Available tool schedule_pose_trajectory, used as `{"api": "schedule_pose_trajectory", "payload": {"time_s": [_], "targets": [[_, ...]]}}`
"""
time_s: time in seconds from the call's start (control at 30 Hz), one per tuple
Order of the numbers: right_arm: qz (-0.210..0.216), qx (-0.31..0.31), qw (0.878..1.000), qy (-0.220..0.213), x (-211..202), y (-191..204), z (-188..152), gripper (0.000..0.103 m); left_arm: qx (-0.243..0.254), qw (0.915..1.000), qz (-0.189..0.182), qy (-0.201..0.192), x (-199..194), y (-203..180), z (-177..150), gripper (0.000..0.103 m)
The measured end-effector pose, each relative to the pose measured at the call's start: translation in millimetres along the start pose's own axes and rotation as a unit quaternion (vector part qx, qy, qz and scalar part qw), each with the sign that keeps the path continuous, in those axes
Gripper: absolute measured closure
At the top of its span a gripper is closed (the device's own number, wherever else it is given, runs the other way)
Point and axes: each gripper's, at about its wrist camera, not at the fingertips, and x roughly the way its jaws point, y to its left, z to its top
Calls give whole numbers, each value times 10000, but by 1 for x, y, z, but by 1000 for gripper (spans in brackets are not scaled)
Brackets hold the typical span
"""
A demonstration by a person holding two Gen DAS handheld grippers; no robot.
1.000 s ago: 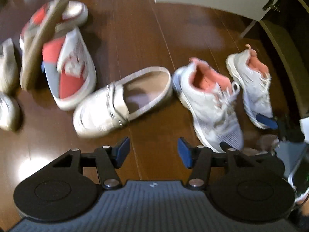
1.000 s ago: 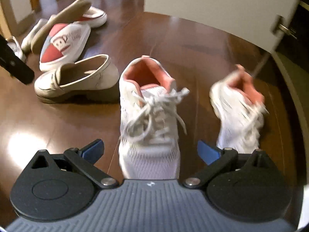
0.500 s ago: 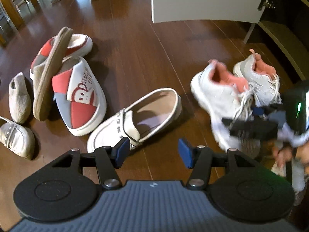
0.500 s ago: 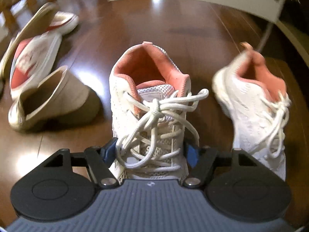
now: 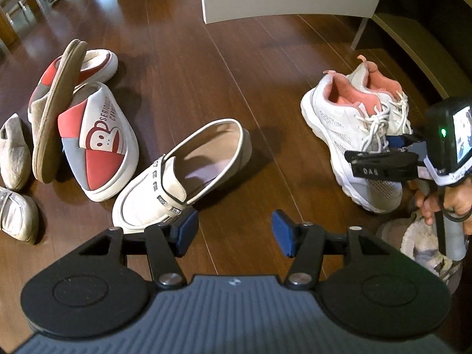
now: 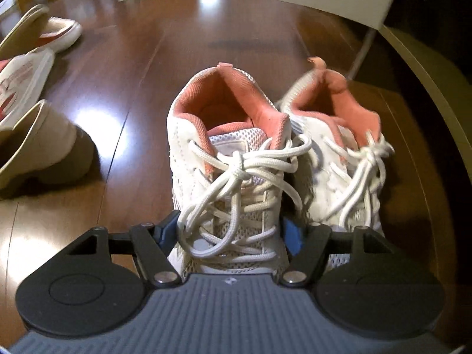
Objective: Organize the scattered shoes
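Your right tool (image 6: pixel 231 234) is clamped across the toe and laces of the near sneaker (image 6: pixel 227 159), blue pads pressed to both its sides. That sneaker sits on the floor (image 5: pixel 236 67) right against its partner sneaker (image 6: pixel 339 153), heels level, toes toward you, so this pair reads as matched up. Whether you are about to let go or lift it, the pictures don't settle. Out to the sneakers' left, plenty remains loose: a lone cream loafer (image 5: pixel 183 174) lies angled, and beyond it the red-and-grey slippers (image 5: pixel 100 141) sit jumbled with a tan slipper (image 5: pixel 56 112) propped on edge, small beige shoes (image 5: pixel 13 147) further out. Your left tool (image 5: pixel 234 233) hovers with pads apart, empty, just by the loafer's toe.
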Motion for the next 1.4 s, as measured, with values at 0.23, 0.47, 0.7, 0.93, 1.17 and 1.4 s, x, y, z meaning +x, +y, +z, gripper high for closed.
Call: {"api": "schedule_pose_trajectory", "payload": {"time_s": [0.23, 0.47, 0.7, 0.93, 1.17, 1.4], "targets": [[-103, 11, 9999, 74, -1, 0, -1, 23, 158, 9998, 47, 101, 1, -15, -8, 44], [64, 904, 9957, -208, -87, -30, -28, 11, -54, 9999, 15, -115, -26, -38, -15, 44], [-71, 1804, 9836, -20, -205, -47, -145, 11, 36, 9993, -189, -316, -61, -84, -39, 44], [-419, 1933, 9787, -548, -297, -43, -188, 9, 670, 9935, -32, -918, -121, -146, -60, 43], [-396, 2232, 9712, -736, -352, -49, -219, 7, 1002, 9852, 224, -1373, -172, -173, -90, 41], [-292, 2683, 9599, -760, -384, -48, -249, 7, 815, 9840, 380, -1536, -210, -154, -100, 40]]}}
